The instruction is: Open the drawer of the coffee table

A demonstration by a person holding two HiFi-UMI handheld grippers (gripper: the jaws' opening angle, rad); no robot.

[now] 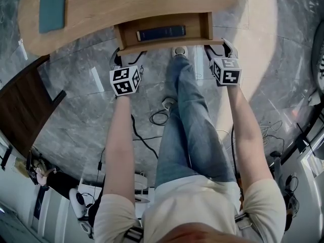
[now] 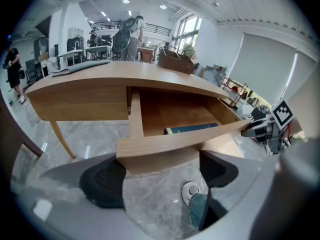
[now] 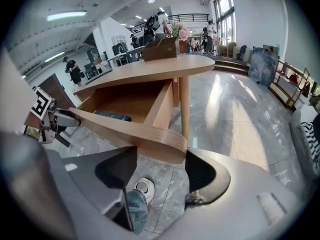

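Note:
The coffee table (image 1: 126,4) has a pale wooden top, and its drawer (image 1: 167,45) stands pulled out towards me. A dark blue book (image 1: 161,33) lies inside it. My left gripper (image 1: 126,57) is at the left end of the drawer front (image 2: 165,146). In the left gripper view the left gripper (image 2: 162,176) has wide jaws, and the front's end sits just above and between the pads. My right gripper (image 1: 218,47) is at the right end. In the right gripper view the right gripper (image 3: 160,171) is also wide, with the rounded end of the front (image 3: 165,141) over the gap.
A teal pad (image 1: 53,6) lies on the tabletop and a brown box (image 3: 160,48) stands on it. The person's jeans leg and white shoe (image 1: 179,51) are under the drawer. Cables (image 1: 159,116) trail on the grey marble floor. Dark wooden furniture (image 1: 25,110) stands at the left.

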